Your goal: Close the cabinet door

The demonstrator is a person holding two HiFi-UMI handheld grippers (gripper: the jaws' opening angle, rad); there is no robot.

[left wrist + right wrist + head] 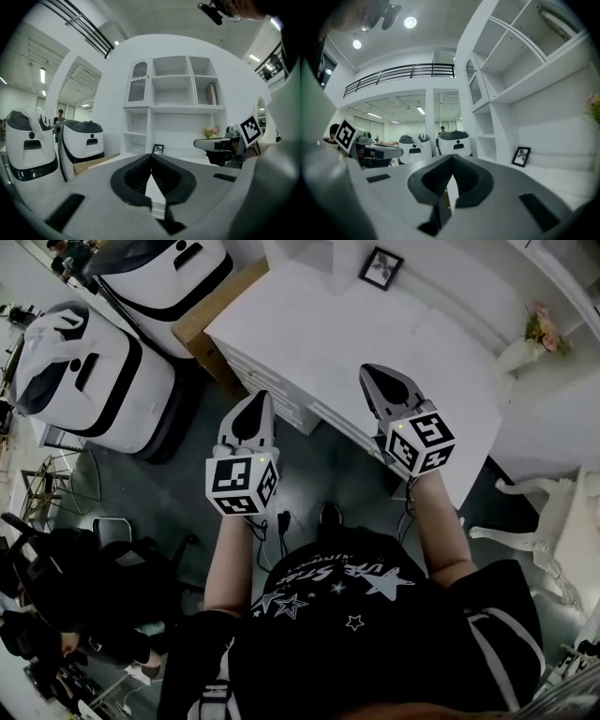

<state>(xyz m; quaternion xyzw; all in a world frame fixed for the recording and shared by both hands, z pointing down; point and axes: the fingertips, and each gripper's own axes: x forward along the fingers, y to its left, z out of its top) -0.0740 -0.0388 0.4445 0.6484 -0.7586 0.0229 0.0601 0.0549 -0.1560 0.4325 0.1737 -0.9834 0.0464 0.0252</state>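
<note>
A white cabinet (375, 334) stands in front of me, with a flat top and drawers (272, 390) along its near edge. Above it rises a shelf unit (173, 89); its upper left bay has an arched glass door (137, 83), also seen edge-on as the arched door (473, 86) in the right gripper view. I cannot tell how far that door stands open. My left gripper (251, 399) hovers at the cabinet's near left corner, shut and empty. My right gripper (377, 373) is over the top's near edge, also shut and empty. Neither touches the cabinet.
Two white machines with black trim (94, 381) (164, 273) stand left of the cabinet beside a wooden box (211, 324). A picture frame (381, 266) and a vase of flowers (536, 334) sit on top. A white chair (553, 512) is at right, black chairs (66, 587) at lower left.
</note>
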